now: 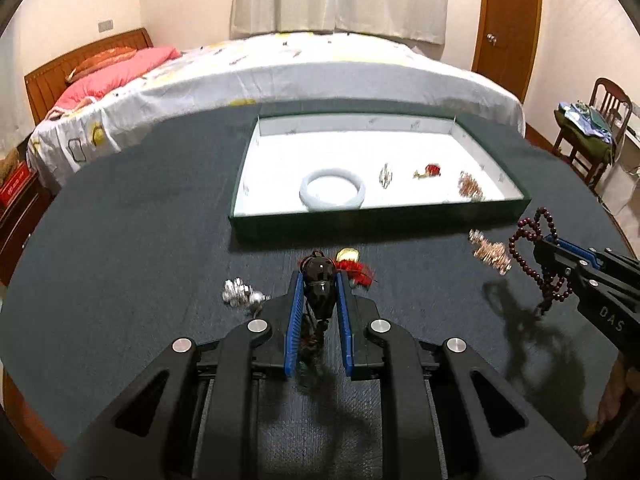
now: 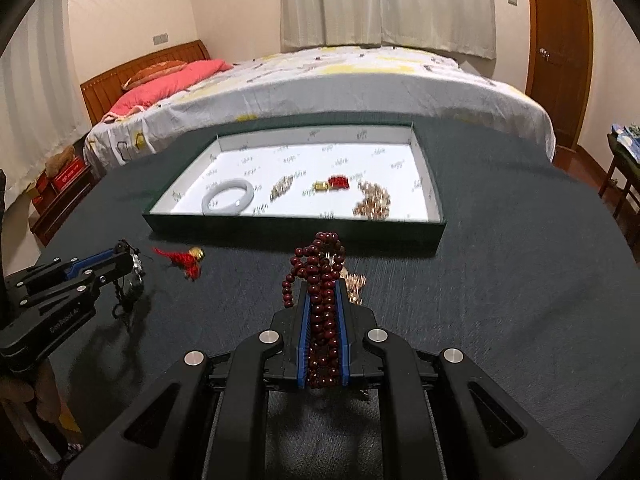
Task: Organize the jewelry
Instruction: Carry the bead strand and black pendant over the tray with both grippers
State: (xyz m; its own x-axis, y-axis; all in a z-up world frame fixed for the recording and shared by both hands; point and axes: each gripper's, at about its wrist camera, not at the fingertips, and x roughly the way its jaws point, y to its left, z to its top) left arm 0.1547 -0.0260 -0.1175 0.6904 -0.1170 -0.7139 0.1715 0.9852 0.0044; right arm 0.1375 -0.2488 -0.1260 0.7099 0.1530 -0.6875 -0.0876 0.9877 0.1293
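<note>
Dark-red beads (image 2: 320, 304) sit pinched in our right hand-held gripper (image 2: 322, 280), a black pendant (image 1: 319, 284) clamped in our left hand-held gripper (image 1: 319, 280), both above the tabletop (image 1: 120, 240) before the tray (image 1: 376, 222).

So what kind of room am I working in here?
Most likely a home bedroom: a made bed with a pink pillow and a wooden headboard, a curtained window behind it, and a wooden door. The jewelry tray sits on a dark-covered table.
</note>
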